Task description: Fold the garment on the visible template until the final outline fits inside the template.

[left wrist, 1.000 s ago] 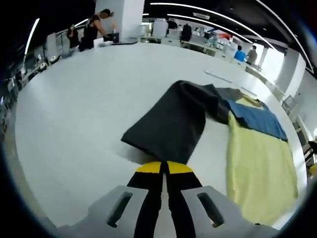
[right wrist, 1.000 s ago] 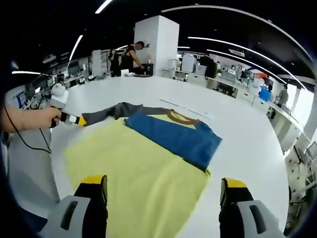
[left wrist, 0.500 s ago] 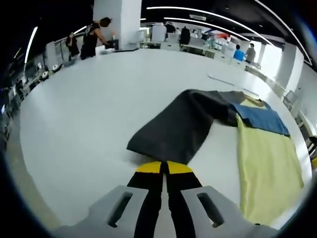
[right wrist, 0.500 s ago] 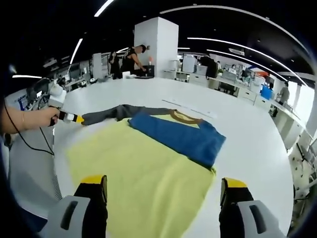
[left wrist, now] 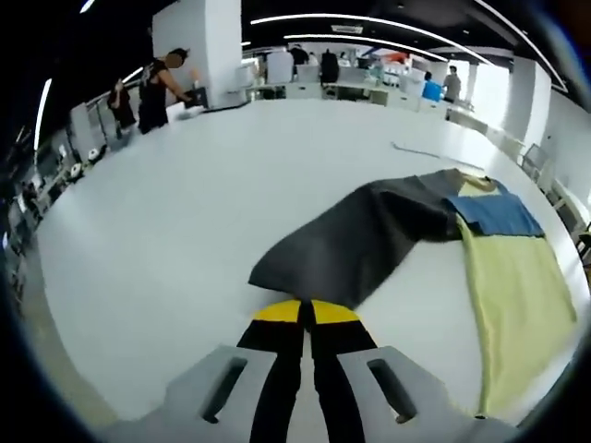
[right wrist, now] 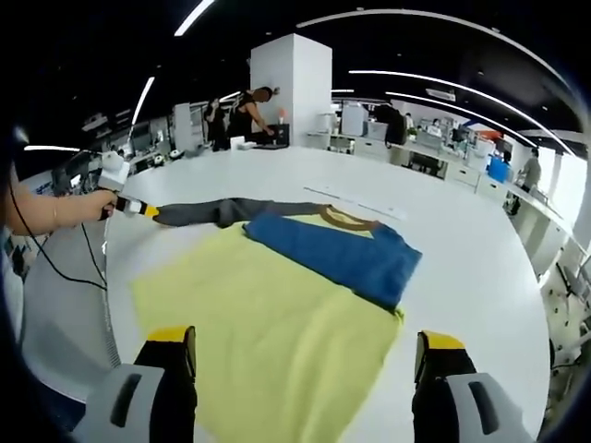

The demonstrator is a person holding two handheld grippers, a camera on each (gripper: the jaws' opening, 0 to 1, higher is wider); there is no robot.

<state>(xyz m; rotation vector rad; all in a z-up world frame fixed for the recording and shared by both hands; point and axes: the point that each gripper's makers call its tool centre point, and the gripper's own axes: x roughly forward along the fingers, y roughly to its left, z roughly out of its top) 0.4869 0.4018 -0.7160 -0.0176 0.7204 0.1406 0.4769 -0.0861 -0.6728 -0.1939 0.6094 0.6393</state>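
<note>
Right at the bottom of the left gripper view, my left gripper has its jaws pressed together on the cuff of the dark grey sleeve, which I hold stretched away from the garment's body so it can be laid over in a fold. Beyond it the sleeve runs flat across the white table to the blue chest panel and the yellow body.

My right gripper has its jaws spread wide with nothing between them, apparently hovering over the near hem of the yellow body, ready to pin or lift it. Farther off, this view gives the whole garment spread on the table, the brown collar, and my hand with the left gripper at the sleeve end. I cannot make out a template outline in either view; it may lie under the cloth.
</note>
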